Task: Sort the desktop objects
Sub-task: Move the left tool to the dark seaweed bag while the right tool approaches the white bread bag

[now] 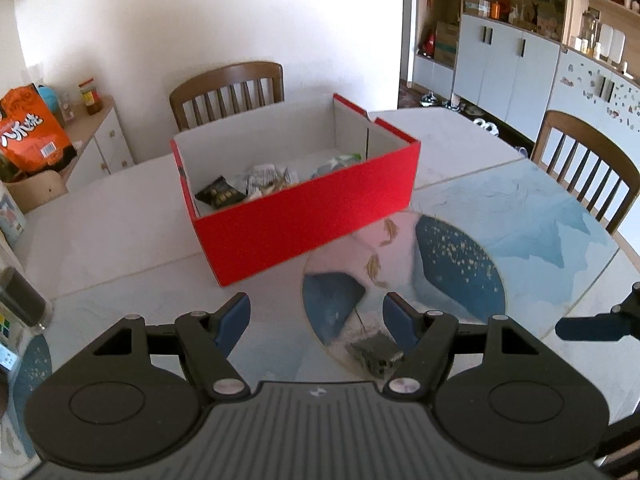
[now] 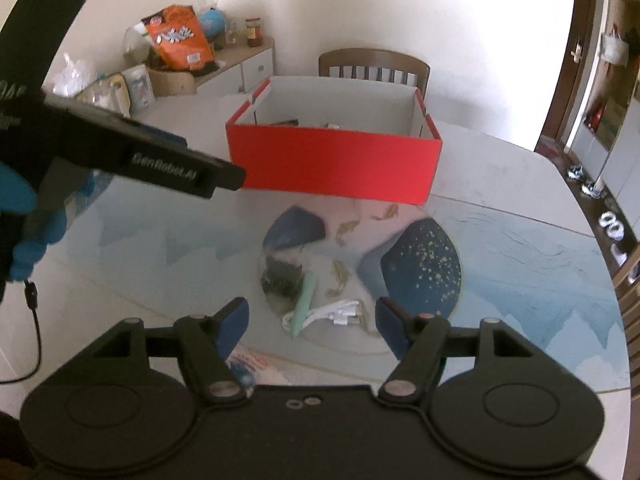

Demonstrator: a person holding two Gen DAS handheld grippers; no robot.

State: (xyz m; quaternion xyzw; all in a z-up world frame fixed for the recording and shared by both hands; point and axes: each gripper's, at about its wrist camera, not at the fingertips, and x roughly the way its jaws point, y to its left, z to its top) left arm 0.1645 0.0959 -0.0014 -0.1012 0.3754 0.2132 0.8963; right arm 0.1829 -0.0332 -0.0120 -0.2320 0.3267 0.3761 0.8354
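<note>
A red cardboard box (image 1: 304, 216) (image 2: 332, 160) stands on the table with several snack packets (image 1: 256, 184) inside. On the table nearer me lie a dark crinkled packet (image 1: 374, 354) (image 2: 282, 276), a mint-green stick (image 2: 305, 300) and a coiled white cable (image 2: 328, 314). My left gripper (image 1: 316, 324) is open above the table, the dark packet just inside its right finger. My right gripper (image 2: 312, 322) is open, with the green stick and white cable lying between its fingers, untouched. The left gripper's finger (image 2: 160, 160) crosses the right wrist view at upper left.
The table (image 1: 120, 248) bears a blue and white painted mat (image 2: 500, 248). Wooden chairs (image 1: 228, 90) (image 1: 588, 168) stand at the far side and right. A side cabinet (image 2: 236, 64) holds an orange bag (image 2: 180, 36) and jars. A person's blue-gloved hand (image 2: 24, 216) is at left.
</note>
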